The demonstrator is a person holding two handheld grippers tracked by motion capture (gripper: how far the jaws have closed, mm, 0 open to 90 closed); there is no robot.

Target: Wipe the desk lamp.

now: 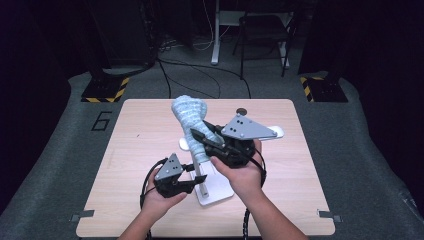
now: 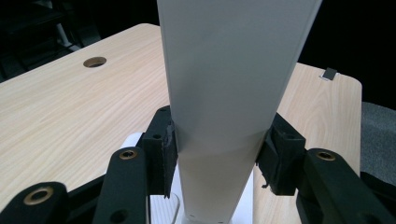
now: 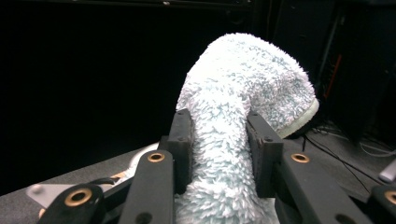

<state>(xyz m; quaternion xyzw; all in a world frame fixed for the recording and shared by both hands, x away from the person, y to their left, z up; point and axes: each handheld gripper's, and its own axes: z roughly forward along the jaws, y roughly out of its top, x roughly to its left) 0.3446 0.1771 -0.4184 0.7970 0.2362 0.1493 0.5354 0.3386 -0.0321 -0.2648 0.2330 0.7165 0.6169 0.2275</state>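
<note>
- Nearest the person: left hand, forearm cut off by the lower edge of the high view, holds the left gripper low over the table.
- Left gripper's jaws clenched on the white stand; pads press both flat sides of its smooth, matte upright. The upright's top runs out of the left gripper view; the base shows as a rounded white corner, partly hidden behind the jaws.
- Right hand carries the right gripper, grey three-cornered plate on top; the hand hides part of the stand's base.
- Right gripper's jaws grasp the pale blue fluffy sock, which sheathes the stand's upper part; pile shaggy, toe rounded and drooping, a cream edge on its far side. Jaws have just been easing slightly apart, sock between them.
- Wooden table: light grain, rounded corners, a small round hole near the far edge.
- Beyond: dark floor, cables, detail hard to read.
</note>
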